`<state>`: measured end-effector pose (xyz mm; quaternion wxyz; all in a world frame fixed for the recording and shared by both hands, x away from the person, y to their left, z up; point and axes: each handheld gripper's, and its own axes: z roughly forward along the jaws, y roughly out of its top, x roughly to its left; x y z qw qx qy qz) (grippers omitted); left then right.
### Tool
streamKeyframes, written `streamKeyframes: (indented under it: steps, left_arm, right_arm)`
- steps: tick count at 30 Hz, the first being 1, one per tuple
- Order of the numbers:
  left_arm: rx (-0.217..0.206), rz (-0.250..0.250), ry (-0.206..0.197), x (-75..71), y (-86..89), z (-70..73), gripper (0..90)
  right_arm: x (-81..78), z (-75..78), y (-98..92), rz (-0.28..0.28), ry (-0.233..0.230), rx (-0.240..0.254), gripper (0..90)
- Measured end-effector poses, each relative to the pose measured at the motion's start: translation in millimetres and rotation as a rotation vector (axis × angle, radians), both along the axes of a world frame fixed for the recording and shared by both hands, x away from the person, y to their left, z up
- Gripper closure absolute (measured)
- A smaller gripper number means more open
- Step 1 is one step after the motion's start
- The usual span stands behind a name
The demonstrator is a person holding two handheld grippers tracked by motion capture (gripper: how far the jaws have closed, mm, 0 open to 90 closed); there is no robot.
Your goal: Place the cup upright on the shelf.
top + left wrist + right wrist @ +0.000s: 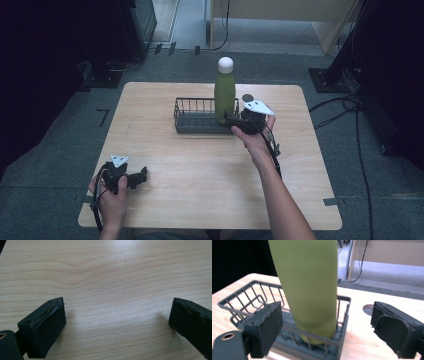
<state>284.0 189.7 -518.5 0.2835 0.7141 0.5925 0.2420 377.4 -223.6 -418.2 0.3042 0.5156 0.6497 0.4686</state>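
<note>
Two hand-held grippers are at work. The right hand-held gripper (234, 121) sits at the right end of the wire basket (192, 116), its jaws spread apart with the green bottle (308, 287) ahead between them, pads not pressing it. That bottle is tall, matte olive-green with a rounded white cap (225, 64), and stands upright inside the basket's right end on the wooden counter (210, 170). Dark grey wire walls ring its base. A small round dark disc (247, 98) lies on the counter just behind the gripper. The left hand-held gripper (142, 176) rests near the counter's front left, jaws wide open over bare wood.
</note>
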Motion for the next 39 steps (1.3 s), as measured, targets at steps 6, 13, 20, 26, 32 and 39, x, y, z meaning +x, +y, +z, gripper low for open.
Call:
streamKeyframes:
  steps: [6,13,20,26,32,39]
  left_arm:
    - [0.0,0.0,0.0,0.0,0.0,0.0,1.6]
    - [0.0,0.0,0.0,0.0,0.0,0.0,1.6]
    - [0.0,0.0,0.001,0.0,0.0,0.1,1.6]
    - [0.0,0.0,0.001,0.0,0.0,0.1,1.6]
    - [0.0,0.0,0.0,0.0,-0.1,0.0,1.6]
    - [0.0,0.0,0.0,0.0,-0.1,0.1,1.6]
  right_arm:
    - [-13.1,-8.3,-12.3,-0.02,0.013,-0.007,4.0]
    - [-28.7,-16.6,-28.3,-0.029,0.019,-0.007,2.8]
    - [-41.7,-28.4,-47.0,-0.054,0.039,-0.009,2.3]
    - [-51.8,-39.9,-65.5,-0.089,0.063,-0.004,2.3]
    - [-62.7,-52.0,-85.0,-0.128,0.084,0.002,2.3]
    - [-73.2,-64.1,-100.1,-0.157,0.111,0.003,2.4]
